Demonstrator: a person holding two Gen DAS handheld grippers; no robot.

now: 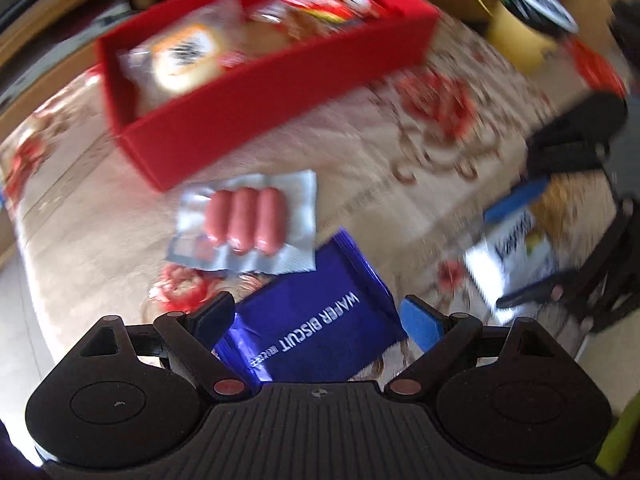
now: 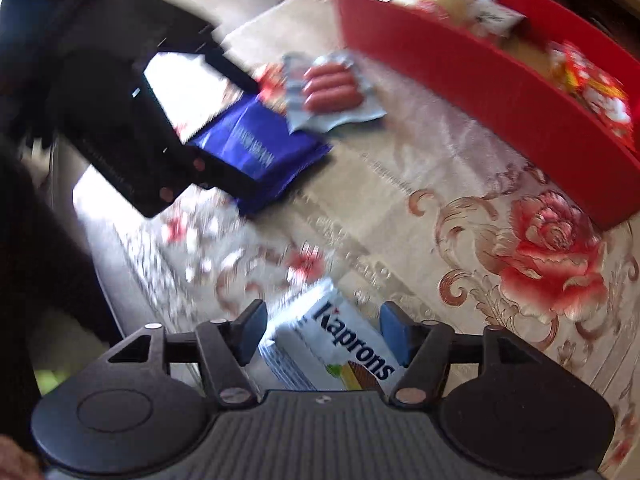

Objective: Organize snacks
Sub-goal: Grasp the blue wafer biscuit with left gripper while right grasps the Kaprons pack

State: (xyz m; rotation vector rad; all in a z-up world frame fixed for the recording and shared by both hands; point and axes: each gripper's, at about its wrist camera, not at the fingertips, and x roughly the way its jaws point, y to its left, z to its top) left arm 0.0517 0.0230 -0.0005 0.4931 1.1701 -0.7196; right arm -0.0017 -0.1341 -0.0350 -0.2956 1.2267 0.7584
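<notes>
Looking down your left gripper (image 1: 318,316), you see its jaws spread wide either side of the purple wafer biscuit pack (image 1: 316,320); the pads stand clear of it. Your right gripper (image 2: 322,334) straddles the white Kaprons pack (image 2: 336,354), jaws part open; whether the pads touch it you cannot tell. The red box (image 1: 256,96) is your landmark: the sausage pack (image 1: 244,224) lies just in front of it, the purple pack nearer you, overlapped by the sausage pack's edge. Motion blur smears the wrappers inside the box, so their labels stay unreadable. The yellow cup (image 1: 520,36) beyond the box's right end is blurred too.
</notes>
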